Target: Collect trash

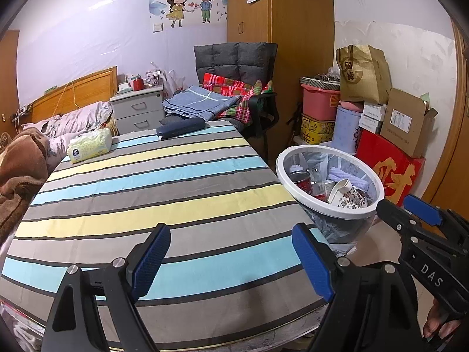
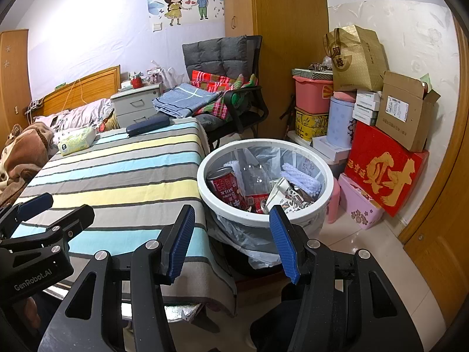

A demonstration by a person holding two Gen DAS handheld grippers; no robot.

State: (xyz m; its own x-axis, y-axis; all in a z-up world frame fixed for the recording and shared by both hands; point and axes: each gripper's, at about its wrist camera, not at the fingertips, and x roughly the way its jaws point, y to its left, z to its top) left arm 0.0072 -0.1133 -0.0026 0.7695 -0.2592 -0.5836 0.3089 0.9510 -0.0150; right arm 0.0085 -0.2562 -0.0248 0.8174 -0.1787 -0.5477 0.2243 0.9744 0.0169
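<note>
both sets of jaws stand apart with nothing between them: the left gripper (image 1: 231, 259) hangs over the near end of the striped cloth (image 1: 152, 182), and the right gripper (image 2: 233, 242) hangs at the cloth's right edge, its far jaw in line with the rim of the trash bin (image 2: 328, 176). the bin sits on the floor just beside the striped surface, to the right of both grippers, and the right one is clearly the nearer to it; from the left wrist view the bin (image 1: 283, 173) lies off to the right and further ahead.

inside the bin lie a red milk can (image 2: 224, 186), a crumpled paper cup (image 2: 288, 195) and other bits on a clear liner.

what is left on the cloth is well ahead, at the far end: a tissue pack (image 1: 89, 145) on the left side and a dark blue case (image 1: 180, 128) lying with its long axis across the stripes' width, roughly crosswise to the jaws. whether either counts as trash i cannot tell. the left hand looks better placed for both; no loose litter shows nearer.
</note>
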